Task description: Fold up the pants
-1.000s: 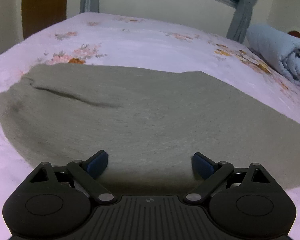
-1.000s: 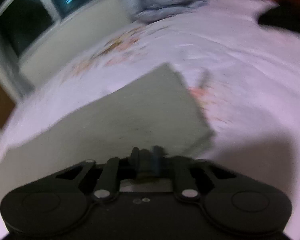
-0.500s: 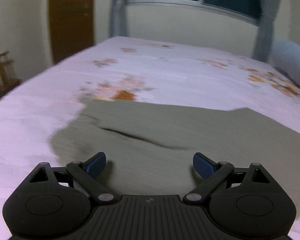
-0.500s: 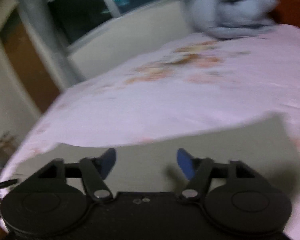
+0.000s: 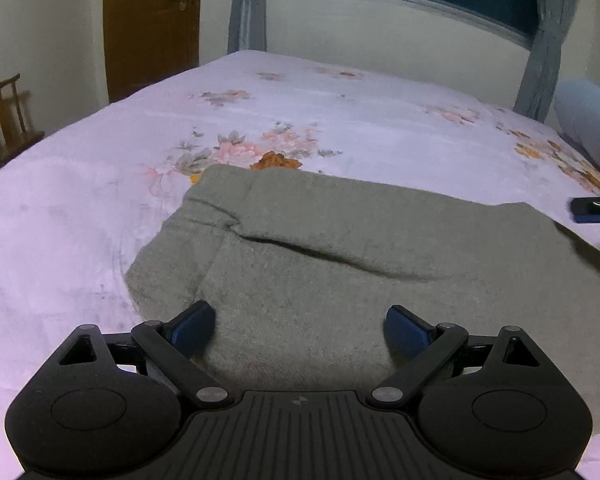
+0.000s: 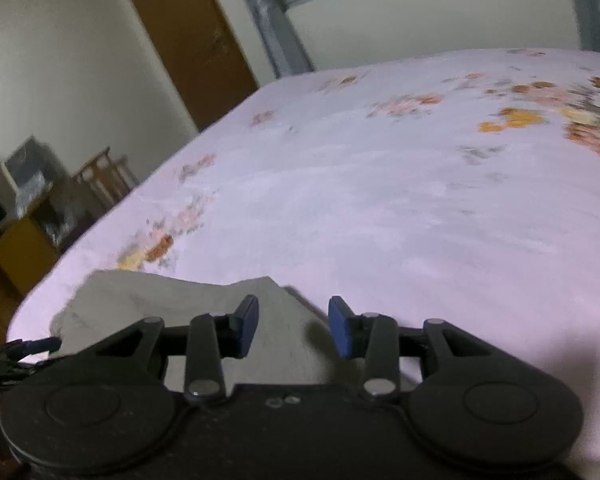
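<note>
The grey-green pants lie folded flat on the floral bedspread, with a crease across the upper layer. My left gripper is open and empty, low over the near edge of the pants. My right gripper is open and empty above a corner of the pants. One of its fingertips shows at the right edge of the left wrist view. The left gripper's tip shows at the left edge of the right wrist view.
The pink floral bedspread covers the bed. A rolled light-blue blanket lies at the far right. A wooden chair and a brown door stand to the left. A window with grey curtains is behind.
My right gripper has opened and let go of the pants, then swung left. My left gripper has pulled back and tilted up, staying open.
</note>
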